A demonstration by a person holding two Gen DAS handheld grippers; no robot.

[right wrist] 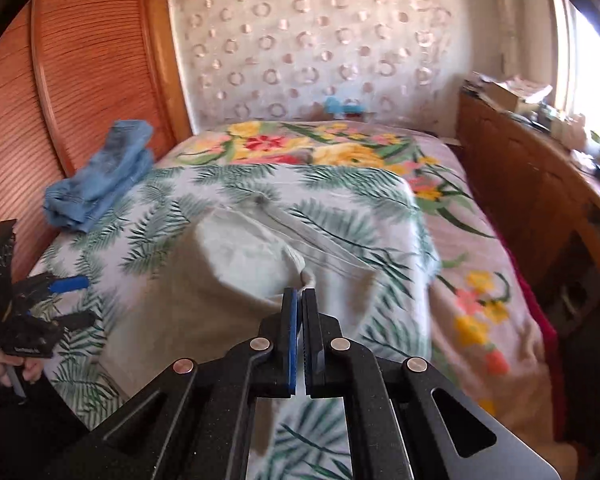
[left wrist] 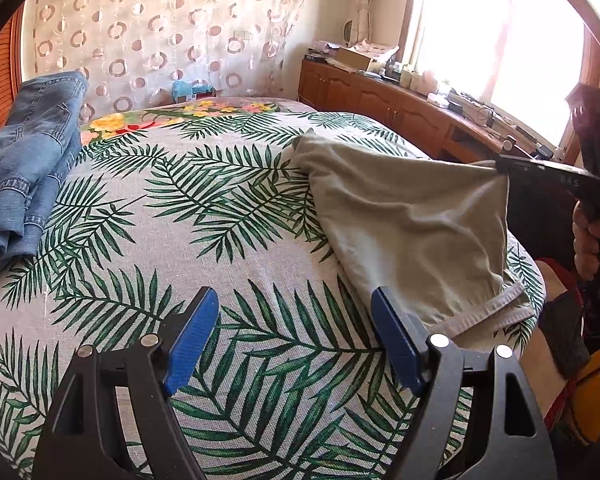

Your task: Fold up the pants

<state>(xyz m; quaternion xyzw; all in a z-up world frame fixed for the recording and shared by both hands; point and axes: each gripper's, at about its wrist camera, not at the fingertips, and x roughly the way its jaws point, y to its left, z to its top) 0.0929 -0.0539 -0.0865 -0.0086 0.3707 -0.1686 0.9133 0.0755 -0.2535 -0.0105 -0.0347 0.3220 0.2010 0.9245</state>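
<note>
Grey-green pants point(left wrist: 412, 216) lie on the palm-leaf bedspread point(left wrist: 204, 208) at the bed's right side, waistband near the front edge. My right gripper point(left wrist: 504, 168) is shut on an edge of the pants and lifts it off the bed; in its own view the gripper point(right wrist: 299, 294) pinches the cloth point(right wrist: 236, 264) between its pads. My left gripper point(left wrist: 294, 316) is open and empty just above the bedspread, its right finger next to the waistband; it also shows in the right wrist view point(right wrist: 72, 300).
Folded blue jeans point(left wrist: 24, 176) lie at the bed's far left by the wooden headboard point(right wrist: 80, 80). A floral blanket point(right wrist: 460, 240) covers the far and right side. A cluttered wooden cabinet point(left wrist: 400, 104) stands under the window.
</note>
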